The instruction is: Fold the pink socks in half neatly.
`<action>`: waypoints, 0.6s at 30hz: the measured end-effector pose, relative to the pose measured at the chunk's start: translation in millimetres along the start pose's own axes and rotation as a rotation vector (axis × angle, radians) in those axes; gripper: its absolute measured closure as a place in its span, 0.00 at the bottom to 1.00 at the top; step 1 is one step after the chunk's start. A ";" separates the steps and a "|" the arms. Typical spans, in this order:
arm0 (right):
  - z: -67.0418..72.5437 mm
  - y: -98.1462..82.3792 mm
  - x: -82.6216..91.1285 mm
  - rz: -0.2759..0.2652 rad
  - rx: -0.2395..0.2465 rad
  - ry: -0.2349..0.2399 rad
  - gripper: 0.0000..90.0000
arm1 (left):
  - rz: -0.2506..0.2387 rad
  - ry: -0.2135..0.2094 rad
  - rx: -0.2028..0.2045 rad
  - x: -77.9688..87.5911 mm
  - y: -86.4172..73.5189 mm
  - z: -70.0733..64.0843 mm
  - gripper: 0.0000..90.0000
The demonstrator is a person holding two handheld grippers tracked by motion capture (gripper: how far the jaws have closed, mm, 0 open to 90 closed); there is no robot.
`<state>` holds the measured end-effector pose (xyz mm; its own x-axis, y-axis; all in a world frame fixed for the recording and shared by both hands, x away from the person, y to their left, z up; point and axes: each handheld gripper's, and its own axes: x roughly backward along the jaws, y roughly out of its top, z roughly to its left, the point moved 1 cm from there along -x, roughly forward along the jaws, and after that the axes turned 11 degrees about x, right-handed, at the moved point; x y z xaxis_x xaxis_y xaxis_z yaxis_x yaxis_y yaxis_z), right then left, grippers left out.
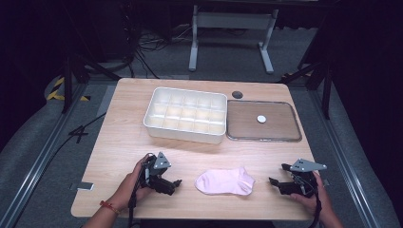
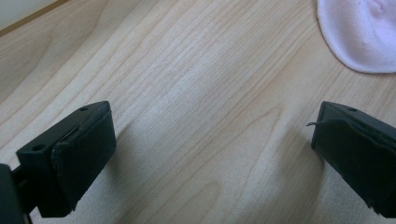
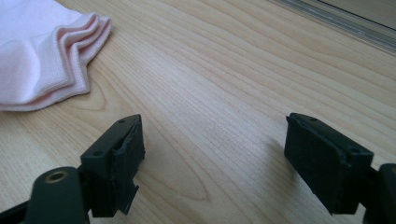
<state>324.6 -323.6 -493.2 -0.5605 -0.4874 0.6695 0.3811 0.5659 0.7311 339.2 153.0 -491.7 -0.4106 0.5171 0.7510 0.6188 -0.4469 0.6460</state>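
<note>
Small pale-pink knit ankle sock (image 1: 225, 181) flat on the light wooden tabletop (image 1: 123, 128), near the front edge, lying between both tongs. Long axis runs left-right across the tabletop: rounded toe end twd the left tongs (image 1: 174, 184), cuff end w/ layered hems twd the right tongs (image 1: 278, 182). Left tongs sit just beside the toe, right tongs a bit farther off the cuff, so left looks the nearer, though not by much. Both point inward at the sock, low over the wood. Left tongs wide apart in the left gripper view, bare wood between, sock (image 2: 362, 32) up at the top-right corner, so off to that side and ahead. Right tongs wide too in the right gripper view, nothing between, sock cuff (image 3: 46, 51) at top-left. Neither touching fabric yet. Plenty of open wood around the sock on all sides; front edge close behind it, so little room toward the person. Farther back: white plastic organiser tray w/ grid compartments (image 1: 186, 116), empty as far as visible, and beside it a clear flat lid w/ a white round knob (image 1: 263, 121), both well apart from the sock. Likely next: close in from either end for a pinch.
</note>
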 end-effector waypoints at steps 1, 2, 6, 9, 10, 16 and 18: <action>0.0 0.0 0.0 0.000 0.000 0.000 0.22 | 0.000 0.000 0.000 0.0 0.0 0.0 0.00; 0.0 0.0 0.0 0.000 0.000 0.000 0.22 | 0.001 -0.006 -0.006 -0.1 0.2 0.8 0.00; 0.0 0.0 0.0 0.000 0.000 0.000 0.22 | 0.005 -0.024 -0.028 0.8 -0.3 3.1 0.00; 0.0 0.0 0.0 0.000 0.000 0.000 0.22 | 0.005 -0.033 -0.037 1.7 -1.5 4.2 0.00; 0.0 0.0 0.0 0.000 0.000 0.000 0.22 | 0.004 -0.036 -0.036 2.0 -2.1 4.0 0.00; 0.1 0.0 0.1 0.000 0.000 0.000 0.23 | 0.006 -0.033 -0.053 3.2 -2.3 4.7 0.00; 0.0 -0.4 0.7 -0.003 0.009 0.004 0.25 | 0.008 -0.048 -0.067 3.3 -2.3 6.2 0.00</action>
<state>324.1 -324.1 -493.1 -0.5588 -0.4913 0.6681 0.3728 0.5708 0.7316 340.6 160.3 -491.6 -0.3719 0.5473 0.7498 0.5750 -0.4982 0.6489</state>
